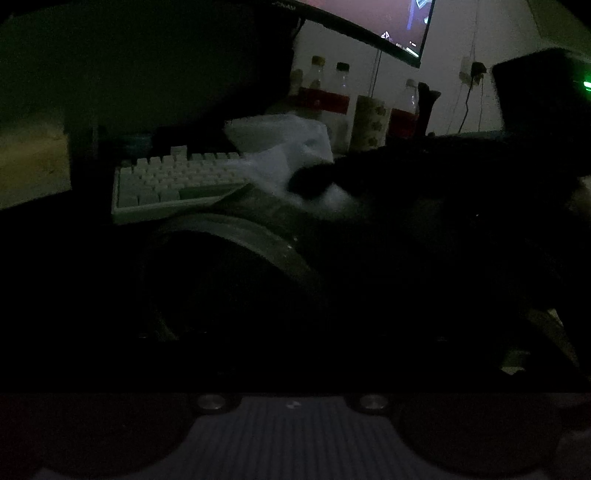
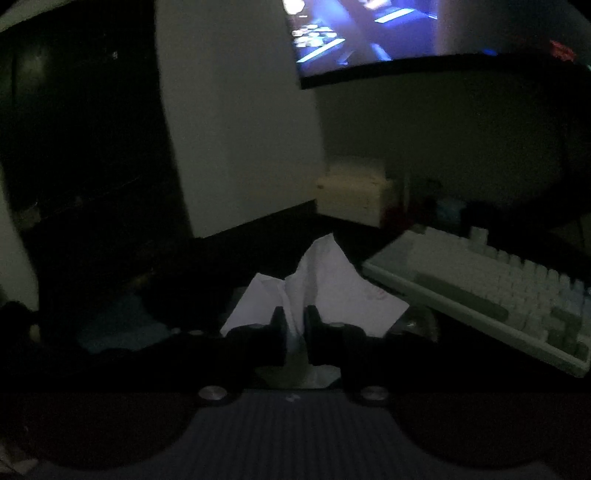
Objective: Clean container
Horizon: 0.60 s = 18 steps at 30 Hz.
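Container, a dark round vessel with a pale band about its rim, lies tilted toward my left camera, just in front of the white keyboard; its body is lost in shadow. Whether my left gripper has it I cannot tell: those fingers are swallowed by the dark and their stance cannot be read. From the keyboard's near edge, my right gripper sits with jaws clamped on a crumpled white tissue, which fans out above the fingers. A dark, blurred shape against something white shows just above the container's rim in the left view, likely that gripper and tissue. I judge the wiping step in hand. Next calls for pressing the tissue inside the rim and sweeping round without losing the pinch. Behind the keyboard stand bottles under a lit monitor.
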{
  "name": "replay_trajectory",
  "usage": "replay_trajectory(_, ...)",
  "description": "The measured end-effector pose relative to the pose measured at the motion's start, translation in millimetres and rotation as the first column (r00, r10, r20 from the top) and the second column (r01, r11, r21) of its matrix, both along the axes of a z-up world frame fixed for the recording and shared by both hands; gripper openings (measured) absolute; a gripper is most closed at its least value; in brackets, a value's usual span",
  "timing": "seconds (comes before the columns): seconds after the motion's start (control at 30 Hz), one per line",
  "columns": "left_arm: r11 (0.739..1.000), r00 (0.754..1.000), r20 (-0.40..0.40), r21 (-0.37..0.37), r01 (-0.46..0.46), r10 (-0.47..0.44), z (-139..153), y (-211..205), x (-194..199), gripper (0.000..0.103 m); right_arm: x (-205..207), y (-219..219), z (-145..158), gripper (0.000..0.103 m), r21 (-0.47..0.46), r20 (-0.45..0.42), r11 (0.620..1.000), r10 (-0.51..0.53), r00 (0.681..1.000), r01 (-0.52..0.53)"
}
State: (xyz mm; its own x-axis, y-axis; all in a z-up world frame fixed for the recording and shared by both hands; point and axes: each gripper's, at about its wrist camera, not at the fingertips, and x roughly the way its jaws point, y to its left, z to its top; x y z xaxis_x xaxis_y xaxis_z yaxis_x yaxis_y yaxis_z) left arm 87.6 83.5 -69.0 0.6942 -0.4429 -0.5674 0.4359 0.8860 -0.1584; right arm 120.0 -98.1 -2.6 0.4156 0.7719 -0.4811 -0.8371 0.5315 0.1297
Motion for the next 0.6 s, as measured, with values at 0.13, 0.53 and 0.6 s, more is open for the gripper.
replay_trajectory(0.13, 1.000, 1.000, -0.001, -0.011, -0.014, 0.014, -0.3, 3.1, 3.2, 0.050, 15.2, -6.6, -2.7, 0.013, -0.022, -0.021, 0.997, -0.079, 0.997, 0.078)
replay_trajectory(0.53, 0.999, 0.999, 0.005, -0.028, -0.045, 0.045, -0.9, 14.5, 8.1, 0.051, 16.8, 7.0, -1.5, 0.013, 0.020, -0.077, 1.000, -0.012, 0.997, 0.014)
replay_trajectory(0.6, 0.998, 0.999, 0.009, -0.026, -0.050, 0.050, -1.0, 14.0, 8.0, 0.051, 12.1, 12.3, -2.5, 0.012, 0.021, -0.067, 1.000, 0.015, 0.998, -0.013)
